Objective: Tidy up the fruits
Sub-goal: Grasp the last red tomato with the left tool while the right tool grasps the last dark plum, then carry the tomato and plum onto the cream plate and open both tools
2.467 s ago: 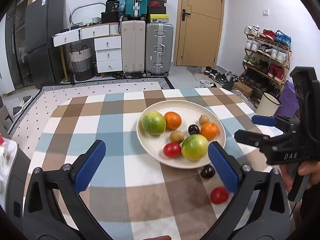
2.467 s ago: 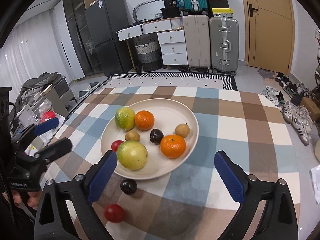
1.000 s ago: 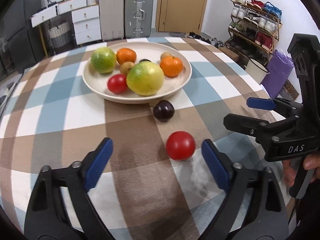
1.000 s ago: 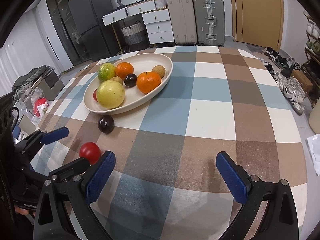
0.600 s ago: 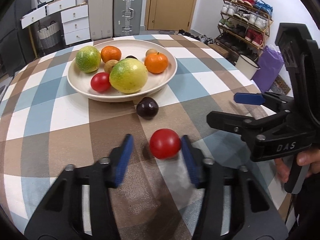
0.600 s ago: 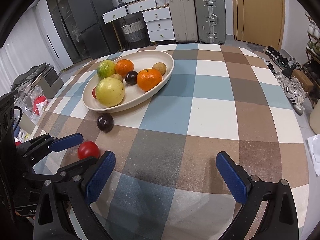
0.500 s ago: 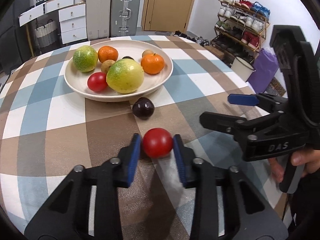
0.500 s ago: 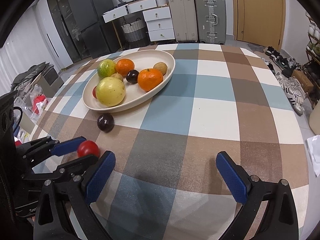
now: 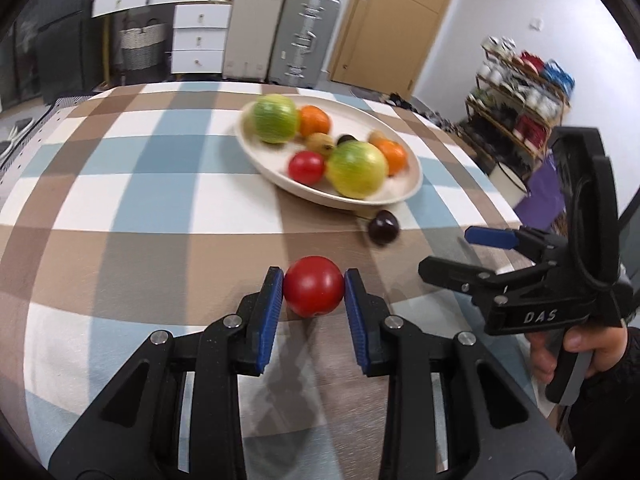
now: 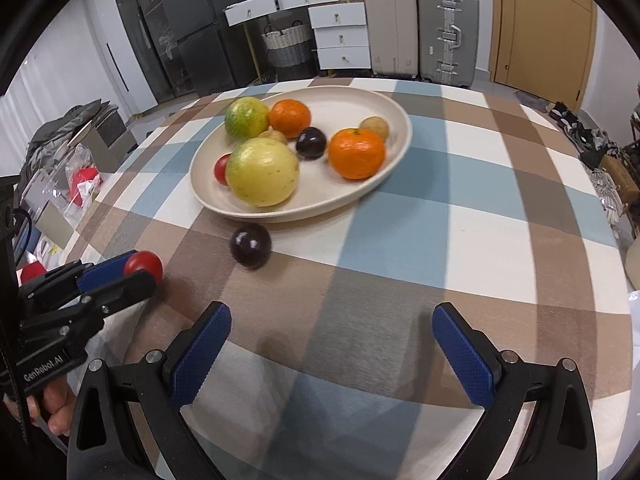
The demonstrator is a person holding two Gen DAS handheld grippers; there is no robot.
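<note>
Left wrist view: the left gripper clamps the red tomato — seemingly just off the checked tablecloth; the right gripper hangs wide open, empty.

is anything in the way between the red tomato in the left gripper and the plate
Partly. The dark plum lies on the tablecloth just in front of the plate rim, slightly right of the straight line from the red tomato held by the left gripper. Otherwise nothing visible blocks it.

Left gripper clamped on tomato; right gripper wide apart
</note>
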